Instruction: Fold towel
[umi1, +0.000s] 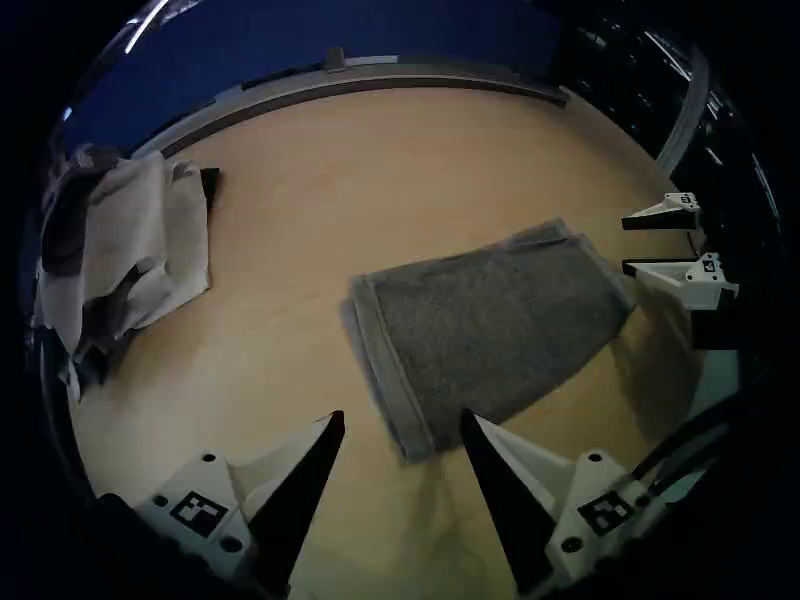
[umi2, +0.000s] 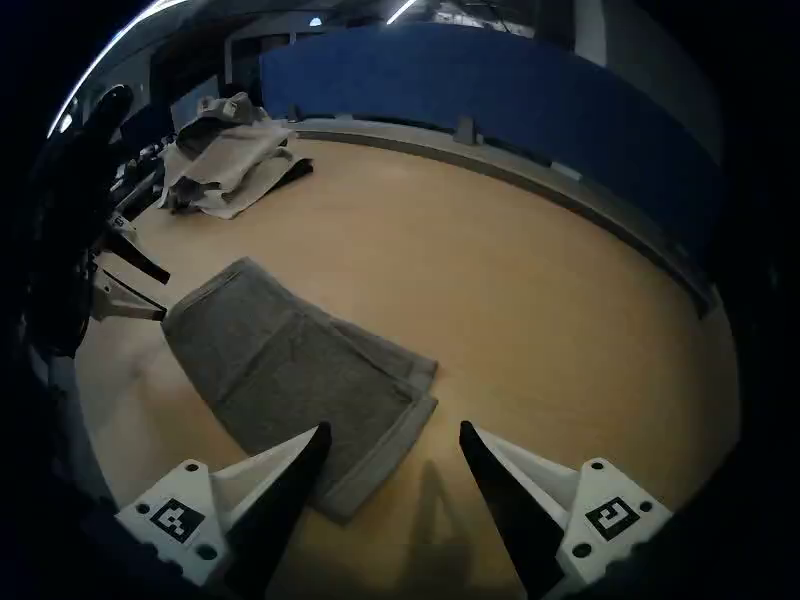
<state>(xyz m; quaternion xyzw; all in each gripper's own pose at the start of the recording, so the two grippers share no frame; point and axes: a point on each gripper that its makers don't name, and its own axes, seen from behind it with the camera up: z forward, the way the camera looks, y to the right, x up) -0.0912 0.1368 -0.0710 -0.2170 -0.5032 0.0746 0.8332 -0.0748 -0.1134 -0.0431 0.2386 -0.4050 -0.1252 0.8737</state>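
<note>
Nearest the lens, the left gripper (umi1: 400, 420) has its fingers spread wide with nothing between them, poised just above one short, hemmed end of the grey towel (umi1: 490, 320). The right gripper (umi2: 392, 428) is likewise wide open and empty-handed, hanging over the opposite short end. That bracketing looks deliberate: with a gripper at each end, either one can pinch an edge while the other steadies the cloth or takes a matching corner. The towel lies flat in the middle of the pale wooden bench (umi1: 400, 180), apart from everything else, which leaves room to carry an edge across. It looks already doubled, with one layer stepped back from another at the end near the right gripper, though how many layers there are is hard to make out through the fisheye. Farther off, a heap of pale and dark cloths (umi1: 130, 250) sits near the bench's far corner, probably waiting or finished items. Beyond that stands a blue partition (umi2: 500, 90).
</note>
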